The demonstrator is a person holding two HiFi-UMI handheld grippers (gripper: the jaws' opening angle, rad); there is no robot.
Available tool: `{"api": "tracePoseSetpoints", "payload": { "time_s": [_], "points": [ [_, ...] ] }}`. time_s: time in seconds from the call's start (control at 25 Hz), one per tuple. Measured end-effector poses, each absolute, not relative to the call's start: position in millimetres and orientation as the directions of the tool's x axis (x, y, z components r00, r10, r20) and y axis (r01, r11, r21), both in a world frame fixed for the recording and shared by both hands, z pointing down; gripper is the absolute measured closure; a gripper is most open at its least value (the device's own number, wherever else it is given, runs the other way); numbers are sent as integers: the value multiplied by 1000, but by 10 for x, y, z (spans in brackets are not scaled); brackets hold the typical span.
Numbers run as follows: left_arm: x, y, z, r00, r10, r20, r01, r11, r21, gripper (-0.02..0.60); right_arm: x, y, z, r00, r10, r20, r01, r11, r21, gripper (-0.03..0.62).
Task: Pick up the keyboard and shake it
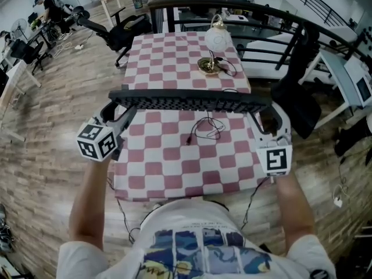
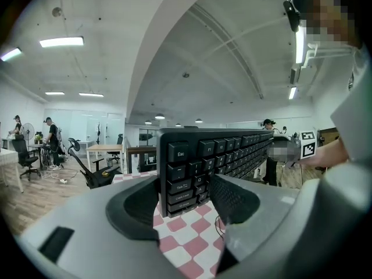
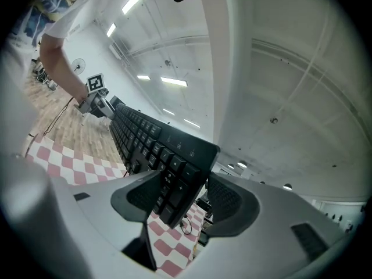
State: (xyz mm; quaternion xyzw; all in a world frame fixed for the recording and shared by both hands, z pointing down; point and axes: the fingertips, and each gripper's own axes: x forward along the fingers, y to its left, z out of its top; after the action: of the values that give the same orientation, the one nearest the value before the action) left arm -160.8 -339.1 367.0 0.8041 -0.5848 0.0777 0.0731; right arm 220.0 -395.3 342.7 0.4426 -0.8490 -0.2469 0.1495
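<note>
The black keyboard [image 1: 192,102] hangs level in the air above the checked table, tipped up on its long edge, with one gripper at each end. My left gripper [image 1: 119,110] is shut on its left end. In the left gripper view the Esc corner of the keyboard [image 2: 215,153] sits between the two pads, with my left gripper [image 2: 185,199] closed around it. My right gripper [image 1: 260,116] is shut on the right end. In the right gripper view the number-pad end of the keyboard [image 3: 145,135] is clamped by my right gripper [image 3: 180,199].
The table [image 1: 174,161] has a red and white checked cloth. On it lie a loose black cable [image 1: 206,129] and, at the far end, a lamp [image 1: 216,39] with a white globe and brass base. Office chairs [image 1: 119,34] stand on the wooden floor to the left; a dark railing [image 1: 299,36] runs at the right.
</note>
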Motion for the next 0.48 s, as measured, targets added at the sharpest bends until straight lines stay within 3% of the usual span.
{"api": "tracePoseSetpoints", "payload": {
  "time_s": [0.48],
  "points": [
    [-1751,-3234,3359,338,-921,194,-938,-345,-6,313,2088,-3642,3143,-512,-859,-11,-703,411,581,341]
  ]
}}
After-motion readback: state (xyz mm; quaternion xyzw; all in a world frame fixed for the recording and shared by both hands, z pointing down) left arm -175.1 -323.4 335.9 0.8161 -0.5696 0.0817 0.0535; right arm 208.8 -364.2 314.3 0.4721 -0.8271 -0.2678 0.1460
